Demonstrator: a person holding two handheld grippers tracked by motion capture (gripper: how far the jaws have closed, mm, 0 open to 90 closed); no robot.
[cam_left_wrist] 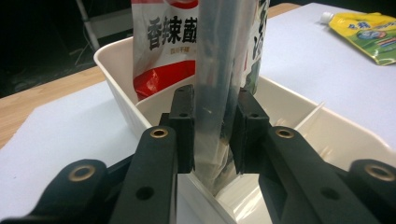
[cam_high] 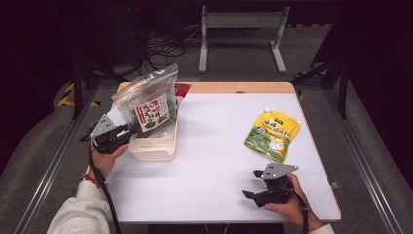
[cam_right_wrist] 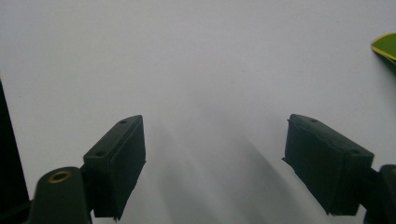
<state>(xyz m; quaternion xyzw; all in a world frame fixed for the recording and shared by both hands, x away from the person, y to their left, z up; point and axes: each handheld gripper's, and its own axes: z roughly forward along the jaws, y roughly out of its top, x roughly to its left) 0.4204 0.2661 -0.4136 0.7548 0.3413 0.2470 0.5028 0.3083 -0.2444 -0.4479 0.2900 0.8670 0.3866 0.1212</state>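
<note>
Gripping a clear plastic bag (cam_high: 146, 100) by its lower edge, the left gripper (cam_high: 127, 129) has its jaws closed on the bag, which rises upright ahead of them. Seen from the left gripper view, the bag (cam_left_wrist: 219, 70) stands pinched between the two black pads (cam_left_wrist: 183, 122), directly above a cream divided bin (cam_left_wrist: 116, 65). A red-and-white snack packet (cam_left_wrist: 163, 46) stands in the bin just behind the bag, to the left of the jaws. The bin (cam_high: 153, 146) sits on the white table (cam_high: 214, 161), just ahead of the left hand (cam_high: 109, 156).

Resting low over the bare table, the right gripper (cam_high: 251, 184) has its jaws spread wide apart with nothing between them; its pads (cam_right_wrist: 122, 161) frame plain tabletop. A yellow-green spouted pouch (cam_high: 272, 134) lies flat ahead of this gripper, apart from it; its edge (cam_right_wrist: 385, 49) appears at the far right of the right gripper view.
</note>
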